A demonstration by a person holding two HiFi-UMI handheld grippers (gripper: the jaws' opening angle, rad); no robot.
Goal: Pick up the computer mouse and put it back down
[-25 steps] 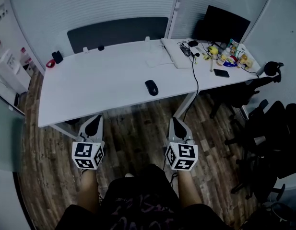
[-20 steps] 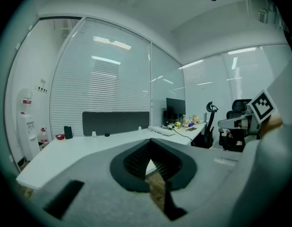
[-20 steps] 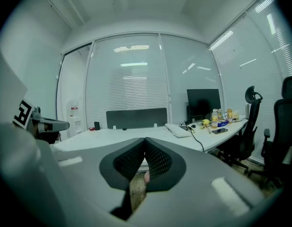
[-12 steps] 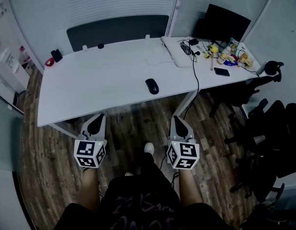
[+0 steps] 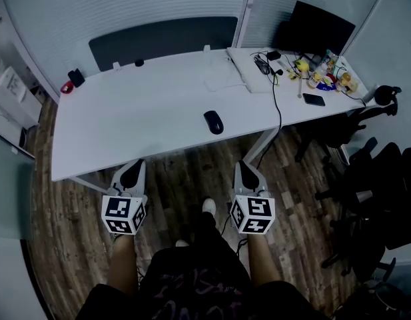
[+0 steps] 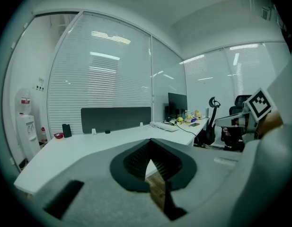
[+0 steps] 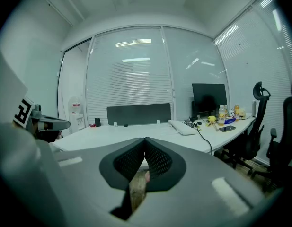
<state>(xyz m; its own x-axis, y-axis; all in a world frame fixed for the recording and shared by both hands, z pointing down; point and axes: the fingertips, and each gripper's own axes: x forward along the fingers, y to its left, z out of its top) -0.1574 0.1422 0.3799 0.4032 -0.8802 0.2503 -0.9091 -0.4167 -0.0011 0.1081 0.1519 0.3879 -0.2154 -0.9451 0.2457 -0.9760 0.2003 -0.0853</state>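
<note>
Computer mouse (image 5: 213, 122) lay untouched near the front edge of the white desk (image 5: 125, 125), at centre frame and well apart from both tools. Left gripper (image 5: 130, 172) and right gripper (image 5: 248, 173) were held low at lower centre, jaws closed on nothing and aimed toward the desk, probably because no reach had begun.

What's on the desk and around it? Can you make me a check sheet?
Surface: white desk, dark divider panel behind.
Job's things: computer mouse lies near the front edge, untouched.
Clutter: phone, bottles and small toys crowd the far right end, by a monitor.
Grippers: left gripper and right gripper both shut, empty, short of the desk.
Cables: black cable hangs over the front edge.
Surroundings: wood floor, black office chairs at right.
</note>
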